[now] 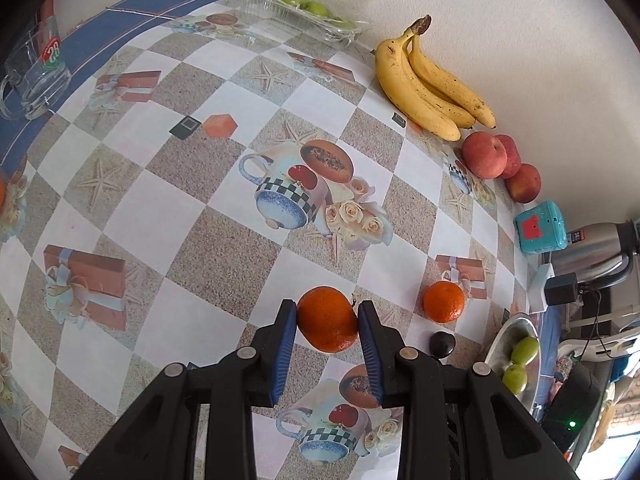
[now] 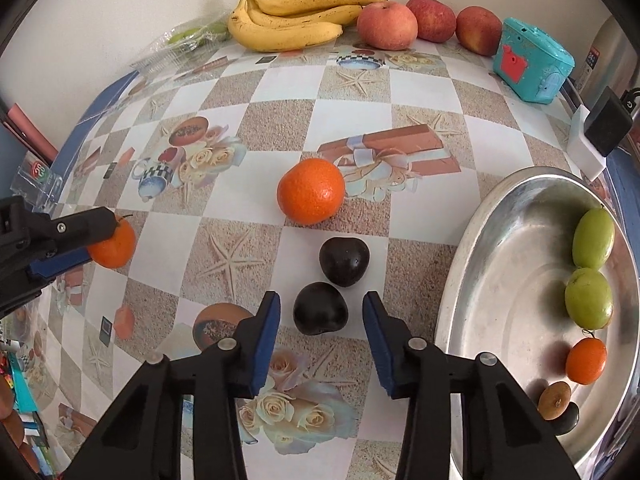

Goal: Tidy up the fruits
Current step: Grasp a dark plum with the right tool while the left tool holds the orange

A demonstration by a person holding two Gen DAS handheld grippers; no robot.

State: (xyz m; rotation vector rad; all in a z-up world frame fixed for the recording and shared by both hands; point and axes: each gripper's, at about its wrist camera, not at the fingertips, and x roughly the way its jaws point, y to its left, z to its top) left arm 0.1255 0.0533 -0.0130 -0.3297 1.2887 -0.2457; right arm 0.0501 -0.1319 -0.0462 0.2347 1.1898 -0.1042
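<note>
Left gripper clamped on a mandarin, blue fingers pressed to both flanks of the fruit, held over the patterned desk. Same grip visible from the right wrist view at far left, mandarin partly hidden behind the black finger frame.

Right gripper angled steeply down at a dark plum. Fingers set narrow on either side of it, a gap showing on each side, no contact with the pads. Plum resting on the desk. Second dark plum just beyond the first, the two touching or nearly so. Loose mandarin further out on the desk, apart from both plums.

Metal basin at the right of the desk, holding two green fruits near its far wall, one small mandarin, one brown fruit and one dark fruit touching it, partly cut off by the gripper frame.

Along the wall at the back edge of the desk: bunch of bananas, three red apples in a row beside it, teal toy box next. Clear plastic clamshell with green fruits inside, left of the bananas. Glass mug at the far left of the desk. Steel kettle at the right edge, beyond the toy box.
</note>
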